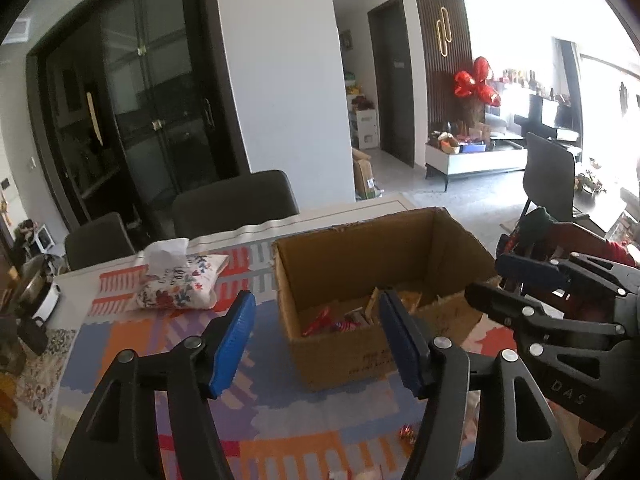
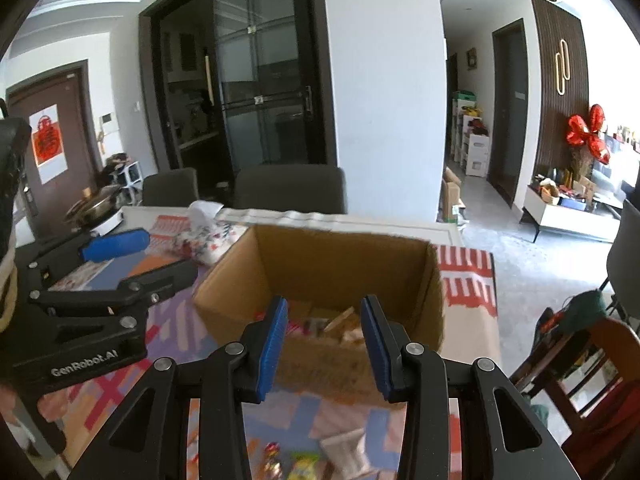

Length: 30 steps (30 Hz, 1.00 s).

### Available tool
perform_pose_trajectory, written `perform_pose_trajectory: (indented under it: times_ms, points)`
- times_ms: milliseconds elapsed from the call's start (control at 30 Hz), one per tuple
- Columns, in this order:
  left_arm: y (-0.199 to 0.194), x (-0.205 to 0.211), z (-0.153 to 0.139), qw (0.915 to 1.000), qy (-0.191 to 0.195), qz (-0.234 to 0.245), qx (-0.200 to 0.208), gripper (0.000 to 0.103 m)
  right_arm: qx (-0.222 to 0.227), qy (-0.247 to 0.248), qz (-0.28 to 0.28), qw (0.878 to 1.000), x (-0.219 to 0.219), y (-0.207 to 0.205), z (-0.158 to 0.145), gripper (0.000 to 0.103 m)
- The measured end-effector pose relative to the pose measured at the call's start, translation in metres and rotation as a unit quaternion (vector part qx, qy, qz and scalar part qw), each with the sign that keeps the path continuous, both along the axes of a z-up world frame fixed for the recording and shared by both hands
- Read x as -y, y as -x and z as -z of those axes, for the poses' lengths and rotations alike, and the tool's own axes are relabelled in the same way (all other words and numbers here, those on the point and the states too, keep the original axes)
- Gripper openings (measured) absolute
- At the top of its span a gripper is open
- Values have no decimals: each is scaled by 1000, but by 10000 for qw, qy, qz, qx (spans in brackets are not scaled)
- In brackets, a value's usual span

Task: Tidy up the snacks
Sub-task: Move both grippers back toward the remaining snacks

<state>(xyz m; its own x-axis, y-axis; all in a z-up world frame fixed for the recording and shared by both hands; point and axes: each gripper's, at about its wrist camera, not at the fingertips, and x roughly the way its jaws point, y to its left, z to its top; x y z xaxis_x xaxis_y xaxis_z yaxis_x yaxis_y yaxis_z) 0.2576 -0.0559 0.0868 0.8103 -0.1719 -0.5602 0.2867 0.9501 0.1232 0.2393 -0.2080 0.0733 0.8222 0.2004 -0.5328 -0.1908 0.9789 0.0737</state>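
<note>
Blue-padded fingers fill the bottom of both views: the left gripper (image 1: 316, 336) stands about half open with nothing between its pads; the right gripper (image 2: 324, 344) is open more narrowly, also empty; both point down over the near edge of the box (image 1: 340, 364), neither touching it.

By my reading the job is partly done; the box sits open on the patterned table (image 1: 168, 344) and already holds several snacks (image 1: 336, 322) on its floor, red wrappers and tan packets among them; what is left lies loose on the cloth in front of the box, so the next move is probably another pick from there.

Going down in size: table, then box, then the floral tissue pack (image 1: 180, 284) just left of the box and apart from it, then the loose pieces.

The two views differ in what they give; the left wrist view shows the box interior sharply, the right gripper coming in from the side, and only one small red sweet (image 1: 408, 434) on the cloth; the right wrist view is blurred over the box, yet shows more of the remainder at its lower edge, a red packet (image 2: 272, 460), a green-yellow packet (image 2: 306, 466) and a pale packet (image 2: 346, 454), and the left gripper alongside; how many more lie out of frame I cannot tell.
</note>
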Motion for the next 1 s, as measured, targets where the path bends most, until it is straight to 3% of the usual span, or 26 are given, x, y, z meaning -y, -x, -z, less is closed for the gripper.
perform_pose_trajectory:
  times_ms: [533,1000]
  points:
    - [72,-24,49,9997,-84,-57,-241,67,-330,-12,-388,9987,-26,62,51,39]
    - [85,-28,123,9921,107,-26,-1247,67,-1089,-176,-580,9922,-37,70,112,39]
